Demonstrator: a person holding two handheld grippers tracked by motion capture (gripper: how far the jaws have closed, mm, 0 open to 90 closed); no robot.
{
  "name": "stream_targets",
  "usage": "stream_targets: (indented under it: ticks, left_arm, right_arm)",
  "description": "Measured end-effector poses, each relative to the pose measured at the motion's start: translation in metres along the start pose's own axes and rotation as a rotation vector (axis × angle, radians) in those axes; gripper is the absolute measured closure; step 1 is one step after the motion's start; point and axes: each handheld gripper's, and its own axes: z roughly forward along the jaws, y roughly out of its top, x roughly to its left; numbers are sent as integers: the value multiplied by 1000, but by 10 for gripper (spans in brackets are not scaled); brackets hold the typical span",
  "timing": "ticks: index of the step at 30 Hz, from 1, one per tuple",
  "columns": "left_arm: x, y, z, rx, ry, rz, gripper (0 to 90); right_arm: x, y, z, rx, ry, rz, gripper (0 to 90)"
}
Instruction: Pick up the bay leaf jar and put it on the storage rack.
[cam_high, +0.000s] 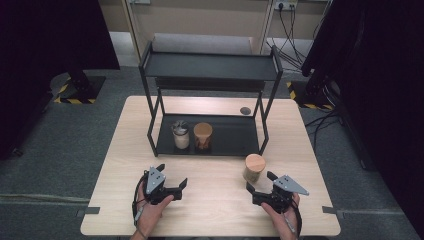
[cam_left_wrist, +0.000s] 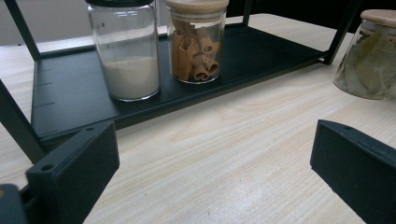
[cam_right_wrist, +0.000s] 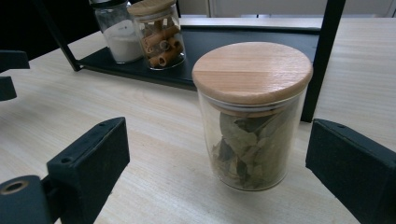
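A glass jar of bay leaves (cam_high: 254, 168) with a wooden lid stands on the table in front of the rack's right leg; in the right gripper view the jar of bay leaves (cam_right_wrist: 252, 116) stands a little beyond my open jaws, untouched. My right gripper (cam_high: 259, 182) rests just below it. My left gripper (cam_high: 171, 176) is open over bare wood at the left, with nothing between its jaws. On the black rack's lower shelf (cam_high: 230, 135) stand a jar of white powder (cam_high: 180, 134) and a jar of cinnamon sticks (cam_high: 202, 136), side by side.
The black two-tier rack (cam_high: 210, 65) stands at the table's middle and back; its thin right front leg (cam_right_wrist: 322, 56) rises just behind the bay leaf jar. A small dark hole (cam_high: 245, 110) sits in the tabletop behind the rack. Bare wood lies between the grippers.
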Motion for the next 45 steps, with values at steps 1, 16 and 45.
stream_targets:
  ticks: [1, 16, 45]
  left_arm:
    - [0, 0, 0, 0, 0, 0, 9]
    - [0, 0, 0, 1, 2, -2, 9]
    - [0, 0, 0, 1, 2, -4, 9]
  right_arm:
    - [0, 0, 0, 0, -1, -1, 67]
    - [-3, 7, 6, -3, -15, -15, 67]
    - [-6, 19, 27, 7, -37, -41, 75]
